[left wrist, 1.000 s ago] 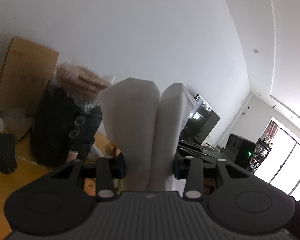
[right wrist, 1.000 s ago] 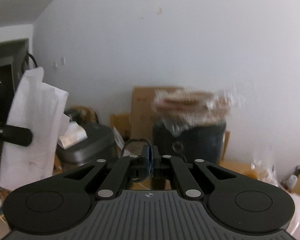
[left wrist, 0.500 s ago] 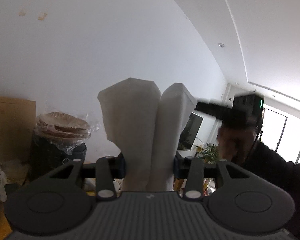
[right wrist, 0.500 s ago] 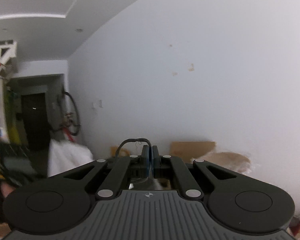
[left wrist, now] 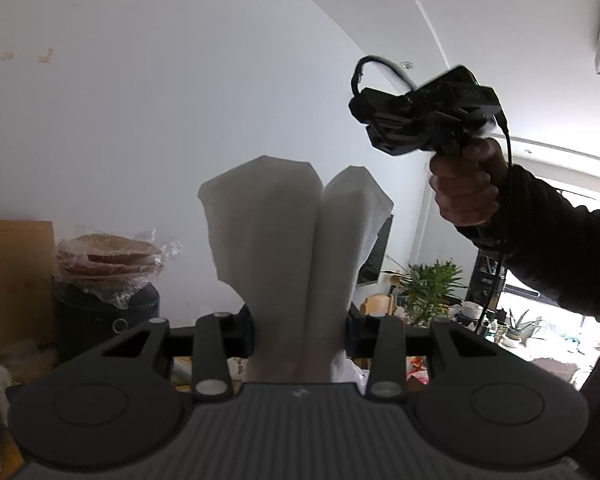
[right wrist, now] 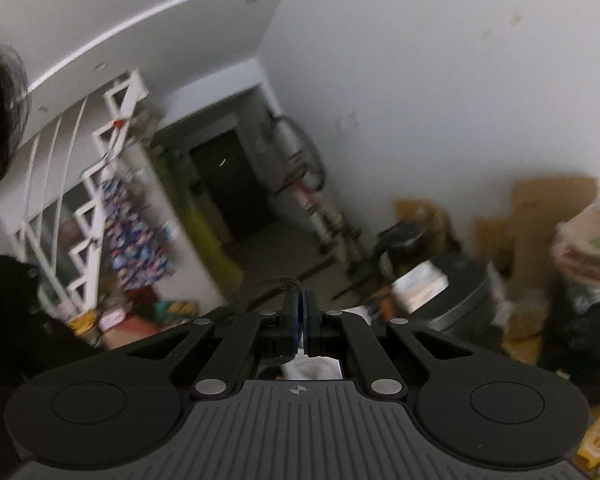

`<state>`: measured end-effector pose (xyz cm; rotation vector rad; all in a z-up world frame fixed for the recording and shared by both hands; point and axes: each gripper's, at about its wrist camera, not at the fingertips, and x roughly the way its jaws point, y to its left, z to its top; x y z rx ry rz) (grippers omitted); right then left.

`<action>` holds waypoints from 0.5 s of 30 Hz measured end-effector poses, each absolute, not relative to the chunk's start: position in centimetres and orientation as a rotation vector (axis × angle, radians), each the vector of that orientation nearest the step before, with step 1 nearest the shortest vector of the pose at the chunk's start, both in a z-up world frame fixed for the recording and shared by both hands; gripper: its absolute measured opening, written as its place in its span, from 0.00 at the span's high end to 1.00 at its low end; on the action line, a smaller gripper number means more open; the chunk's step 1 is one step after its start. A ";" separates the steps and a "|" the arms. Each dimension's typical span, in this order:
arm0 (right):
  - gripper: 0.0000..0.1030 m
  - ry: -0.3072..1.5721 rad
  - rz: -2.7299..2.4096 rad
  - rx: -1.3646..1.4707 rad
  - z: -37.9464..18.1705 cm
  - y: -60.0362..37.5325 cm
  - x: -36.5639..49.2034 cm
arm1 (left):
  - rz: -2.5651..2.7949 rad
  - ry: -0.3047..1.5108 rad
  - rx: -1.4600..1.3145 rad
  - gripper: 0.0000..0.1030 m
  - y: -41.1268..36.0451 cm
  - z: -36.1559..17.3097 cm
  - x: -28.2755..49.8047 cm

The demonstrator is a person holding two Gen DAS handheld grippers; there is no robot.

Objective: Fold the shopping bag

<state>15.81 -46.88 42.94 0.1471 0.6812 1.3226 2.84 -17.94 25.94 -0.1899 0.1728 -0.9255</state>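
Your bag (left wrist: 288, 240) is a thick white bundle standing up between the pads of your left gripper (left wrist: 300, 330), which squeezes it from both sides. A second ago your right gripper (left wrist: 384, 124) was low down and out of this view; now you hold it up high to the right of the bag, well apart from it. Its jaws are closed on nothing. I think the folding is mostly done. The bag's top edges are free, with open air all around. The plates (left wrist: 108, 248) and plant (left wrist: 432, 280) sit far behind.
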 end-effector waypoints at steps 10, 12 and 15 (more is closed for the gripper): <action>0.96 0.727 1.294 -0.120 43.7 -45.5 13.6 | -0.982 0.133 -0.177 0.59 -18.4 26.1 1.1; 0.79 0.715 1.286 -0.151 44.1 -45.1 12.8 | -0.982 0.136 -0.188 0.59 -18.3 26.1 1.0; 0.41 0.673 1.276 -0.179 44.9 -45.2 12.1 | -0.987 0.153 -0.212 0.59 -18.1 25.8 1.3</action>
